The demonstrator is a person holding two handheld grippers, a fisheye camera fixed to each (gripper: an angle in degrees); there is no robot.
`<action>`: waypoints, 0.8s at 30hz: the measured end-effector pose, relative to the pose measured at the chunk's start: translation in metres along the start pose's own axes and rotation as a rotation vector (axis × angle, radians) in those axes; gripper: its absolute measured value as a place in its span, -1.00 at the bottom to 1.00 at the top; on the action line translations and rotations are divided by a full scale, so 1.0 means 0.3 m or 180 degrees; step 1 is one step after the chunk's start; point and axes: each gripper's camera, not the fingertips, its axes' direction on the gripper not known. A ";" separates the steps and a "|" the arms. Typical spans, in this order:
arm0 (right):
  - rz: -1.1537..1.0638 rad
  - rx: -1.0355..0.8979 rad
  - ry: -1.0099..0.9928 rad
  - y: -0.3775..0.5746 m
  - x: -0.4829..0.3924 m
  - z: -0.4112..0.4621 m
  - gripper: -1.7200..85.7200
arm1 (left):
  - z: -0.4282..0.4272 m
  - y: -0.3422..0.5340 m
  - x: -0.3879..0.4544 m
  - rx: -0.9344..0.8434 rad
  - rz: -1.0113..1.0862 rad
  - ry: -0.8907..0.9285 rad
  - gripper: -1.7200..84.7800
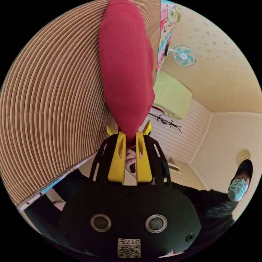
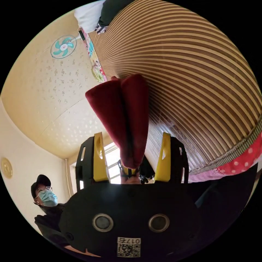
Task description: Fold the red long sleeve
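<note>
Left tongs clamped on red sleeve; right tongs spread wide, cloth between, untouched. Single hold: risk of slipping, bunching over mat.

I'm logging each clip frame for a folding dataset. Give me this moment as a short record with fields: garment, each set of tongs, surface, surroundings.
garment: red long sleeve, hanging bunched from the left tongs
left tongs: shut on the red fabric, both yellow jaws pressing it
right tongs: open, jaws wide apart; the red long sleeve lies between them, apparently unclamped
surface: striped bamboo mat
surroundings: wall fan, coat rack, person in a cap
</note>
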 end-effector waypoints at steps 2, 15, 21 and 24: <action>-0.0029 -0.0177 -0.0512 -0.032 -0.050 0.073 -0.46 | -0.020 0.063 0.079 -0.0118 0.0213 -0.0231 -0.82; -0.0658 -0.1609 -0.1607 0.597 -0.584 1.122 -0.69 | -0.953 0.879 0.338 0.1175 0.1607 -0.0649 -0.75; -0.0540 -0.1827 -0.2033 0.996 -0.558 1.666 -0.70 | -1.105 1.398 0.154 0.2415 0.1215 -0.1111 -0.74; -0.0572 -0.1905 -0.1241 1.141 -0.374 1.831 -0.71 | -1.058 1.535 -0.019 0.2808 0.0796 -0.0953 -0.74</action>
